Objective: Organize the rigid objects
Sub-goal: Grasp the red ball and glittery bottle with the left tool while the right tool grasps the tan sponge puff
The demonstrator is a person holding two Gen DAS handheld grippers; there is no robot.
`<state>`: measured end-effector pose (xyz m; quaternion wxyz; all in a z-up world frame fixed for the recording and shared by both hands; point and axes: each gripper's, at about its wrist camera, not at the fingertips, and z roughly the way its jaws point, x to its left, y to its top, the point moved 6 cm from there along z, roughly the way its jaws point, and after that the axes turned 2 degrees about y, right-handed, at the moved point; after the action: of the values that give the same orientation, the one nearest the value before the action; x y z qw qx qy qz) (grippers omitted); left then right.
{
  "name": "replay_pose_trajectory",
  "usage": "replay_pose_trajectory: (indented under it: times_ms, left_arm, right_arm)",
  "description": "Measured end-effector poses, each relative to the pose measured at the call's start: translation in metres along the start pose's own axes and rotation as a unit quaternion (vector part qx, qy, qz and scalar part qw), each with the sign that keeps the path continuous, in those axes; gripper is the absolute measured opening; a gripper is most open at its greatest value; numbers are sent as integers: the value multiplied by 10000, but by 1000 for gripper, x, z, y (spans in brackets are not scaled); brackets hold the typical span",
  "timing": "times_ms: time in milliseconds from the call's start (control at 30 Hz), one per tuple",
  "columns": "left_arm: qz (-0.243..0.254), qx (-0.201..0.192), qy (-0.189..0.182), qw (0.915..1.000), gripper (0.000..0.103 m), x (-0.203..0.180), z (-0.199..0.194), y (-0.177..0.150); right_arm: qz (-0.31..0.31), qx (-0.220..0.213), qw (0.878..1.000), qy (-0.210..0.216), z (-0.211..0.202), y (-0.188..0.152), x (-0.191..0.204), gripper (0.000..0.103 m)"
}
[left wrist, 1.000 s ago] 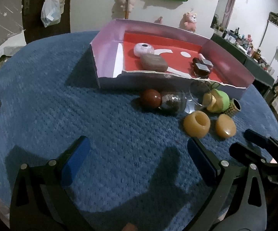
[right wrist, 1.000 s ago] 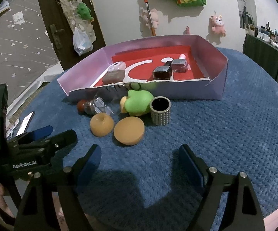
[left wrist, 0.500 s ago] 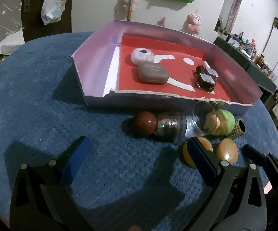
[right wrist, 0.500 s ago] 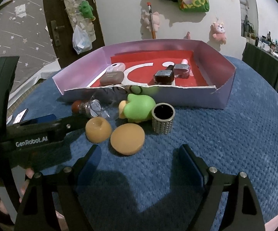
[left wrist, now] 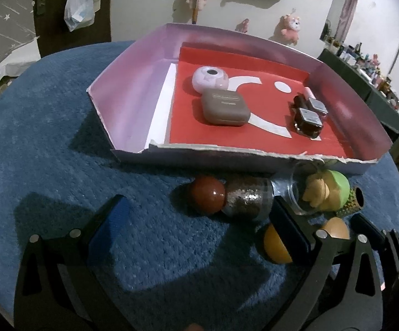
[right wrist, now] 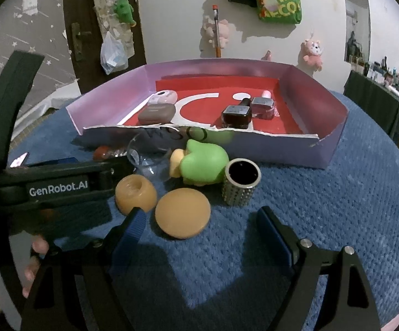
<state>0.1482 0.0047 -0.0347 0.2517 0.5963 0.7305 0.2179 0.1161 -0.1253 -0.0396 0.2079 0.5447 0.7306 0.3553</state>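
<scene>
Bare blue mat (right wrist: 337, 207) right of clutter; box (right wrist: 334, 127) front edge torn. Both claws, left gripper (left wrist: 199, 220) and right gripper (right wrist: 199, 229), wide, empty. 2 orange pieces: disc (right wrist: 182, 212), ring (right wrist: 135, 193).

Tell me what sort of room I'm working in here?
Most likely a lived-in home room, perhaps a bedroom. Pink plush toys hang on the wall, a plastic bag hangs by a dark door, and the work surface is a table under a blue textured cloth.
</scene>
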Motion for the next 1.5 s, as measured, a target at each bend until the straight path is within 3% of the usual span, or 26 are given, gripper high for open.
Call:
replay_pose_trajectory:
  times_ms: [167, 267, 333, 400, 533, 933, 1233, 1500]
  left_arm:
    - [-7, -26, -8, 10000, 96, 0, 0, 0]
    - [53, -105, -122, 9999, 81, -3, -3, 0]
    - [145, -124, -254, 9995, 62, -9, -4, 0]
    - [195, -121, -355, 9991, 56, -15, -5, -1]
    - [177, -141, -435, 9988, 56, -14, -5, 0]
    - [349, -212, -601, 9974, 55, -2, -27, -27]
    - [517, -349, -596, 9963, 55, 7, -49, -55]
    - [416, -398, -738, 9956, 55, 10, -53, -57]
  right_arm:
    - [-154, -61, 9996, -211, 2, -1, 4, 79]
    - [-138, -93, 9996, -230, 0, -1, 2, 69]
    - [-136, -111, 9996, -229, 0, 0, 2, 59]
    - [-167, -109, 9997, -165, 0, 0, 3, 53]
    - [-268, -102, 9996, -88, -2, -1, 9, 40]
    - [-230, -73, 9997, 30, -12, -7, 10, 40]
    - [134, 94, 9990, 427, -26, -17, 4, 40]
    - [313, 160, 9977, 578, -30, -19, 3, 40]
